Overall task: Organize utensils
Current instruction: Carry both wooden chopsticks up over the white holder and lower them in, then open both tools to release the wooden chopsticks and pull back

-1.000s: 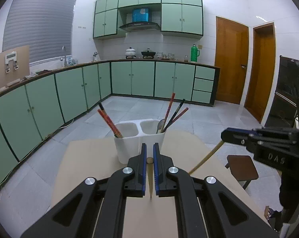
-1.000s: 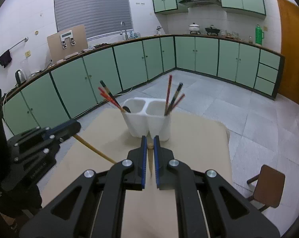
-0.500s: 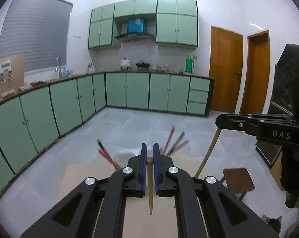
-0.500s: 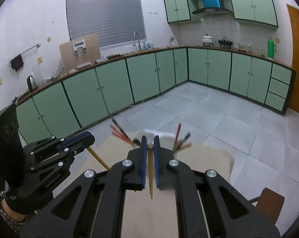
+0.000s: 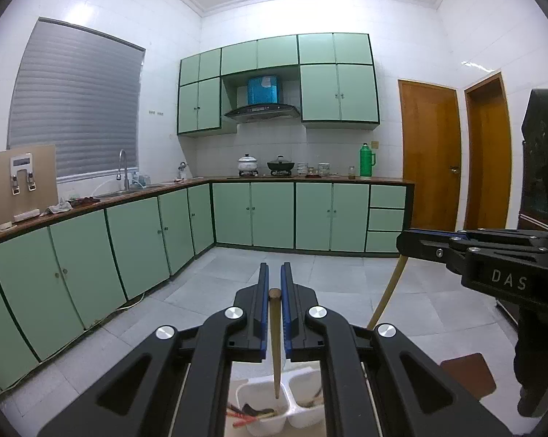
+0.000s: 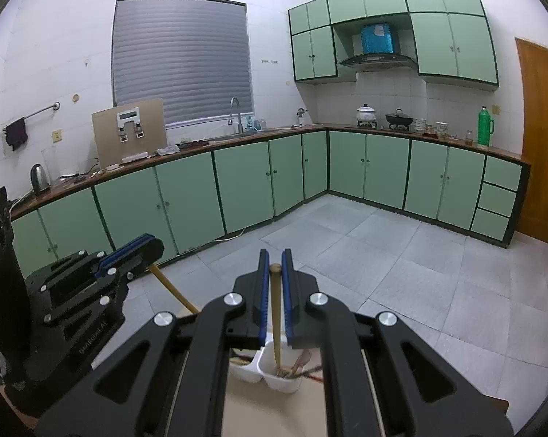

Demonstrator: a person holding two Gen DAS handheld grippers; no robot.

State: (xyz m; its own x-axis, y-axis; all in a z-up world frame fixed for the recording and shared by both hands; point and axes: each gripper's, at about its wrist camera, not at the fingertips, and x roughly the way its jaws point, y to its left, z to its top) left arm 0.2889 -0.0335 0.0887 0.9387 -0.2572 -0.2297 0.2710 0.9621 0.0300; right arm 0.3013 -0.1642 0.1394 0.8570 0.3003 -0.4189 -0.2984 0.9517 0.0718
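Observation:
My left gripper [image 5: 274,277] is shut on a wooden chopstick [image 5: 275,342] that hangs down, its tip over the left cup of a white two-cup utensil holder [image 5: 263,400]. My right gripper [image 6: 275,263] is shut on another wooden chopstick [image 6: 275,324], its tip inside the right cup of the holder [image 6: 274,371]. Red and dark chopsticks lie in both cups. Each gripper shows in the other's view: the right one [image 5: 405,242] and the left one [image 6: 154,245], each with its chopstick.
The holder stands on a beige table [image 6: 274,415], mostly hidden under my grippers. A brown stool [image 5: 467,373] stands on the tiled floor at the right. Green kitchen cabinets [image 5: 255,215] line the far walls.
Both grippers have risen and tilted upward with their chopsticks; the holder has dropped from the middle of each view to the bottom, now right under the chopstick tips.

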